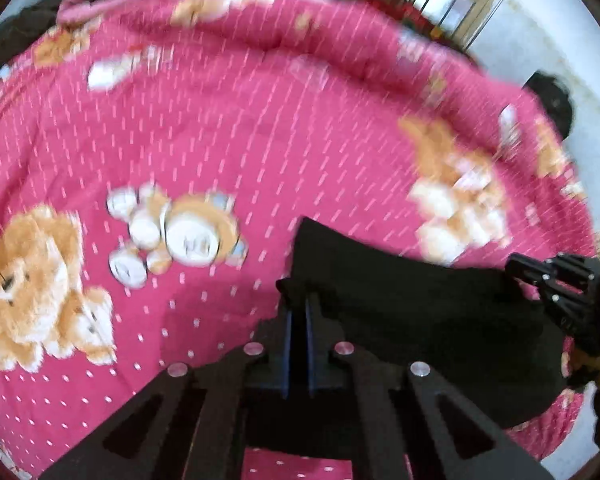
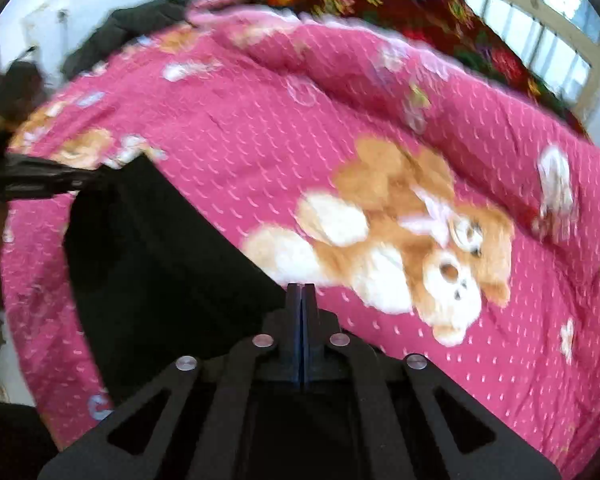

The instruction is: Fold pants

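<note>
Pink bed below, we lift the pants, both jaws pinching cloth; next, fold them over.

One pair of black pants, two grippers, the left and the right, one pink bedspread with teddy bears, and one window.

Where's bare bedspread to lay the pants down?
Free: the wide pink bedspread ahead of the left gripper, out to its far rolled edge. Crowded: near edge, where the black pants hang between it and the right gripper.
</note>
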### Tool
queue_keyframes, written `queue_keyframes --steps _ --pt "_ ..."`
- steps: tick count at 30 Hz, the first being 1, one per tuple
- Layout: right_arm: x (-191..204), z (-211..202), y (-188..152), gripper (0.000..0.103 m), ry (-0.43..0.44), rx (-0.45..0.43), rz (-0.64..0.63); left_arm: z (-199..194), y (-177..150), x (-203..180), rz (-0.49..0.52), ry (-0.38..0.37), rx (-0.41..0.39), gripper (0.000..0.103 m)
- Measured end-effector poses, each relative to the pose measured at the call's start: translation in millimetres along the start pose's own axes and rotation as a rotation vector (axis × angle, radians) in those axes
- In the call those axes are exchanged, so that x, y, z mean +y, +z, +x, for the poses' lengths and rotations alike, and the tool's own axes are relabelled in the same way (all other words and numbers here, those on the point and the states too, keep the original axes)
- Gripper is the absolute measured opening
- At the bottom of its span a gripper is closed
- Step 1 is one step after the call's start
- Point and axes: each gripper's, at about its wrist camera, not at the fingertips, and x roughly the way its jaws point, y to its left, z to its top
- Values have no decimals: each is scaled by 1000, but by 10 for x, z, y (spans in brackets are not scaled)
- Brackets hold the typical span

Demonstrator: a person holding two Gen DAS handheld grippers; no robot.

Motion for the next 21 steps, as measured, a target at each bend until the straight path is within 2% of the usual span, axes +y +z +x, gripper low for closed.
queue_keyframes --steps 1,2,4,5,6,9,12,16,21 --pt "-61 169 -41 1 3 104 36 88 -1 54 -27 15 32 8" --pt "-106 206 -87 1 5 135 74 101 13 111 -57 9 40 9" --pt "-179 81 -166 1 12 89 135 -7 47 216 -113 31 -10 8" --pt "-197 7 -218 8 8 71 155 -75 69 269 -121 44 -34 8" --pt "-212 -43 -269 20 0 64 171 -97 77 312 -129 44 -35 8" --pt "-260 -35 -412 23 31 87 223 -89 102 395 -155 25 -2 8" --pt "-401 10 -469 23 34 107 243 -36 146 277 -124 0 18 9" --pt "-451 11 -420 23 38 97 247 72 117 -45 -54 -82 62 9" --pt "-514 -93 -654 23 42 94 321 187 -71 -380 33 -123 131 13"
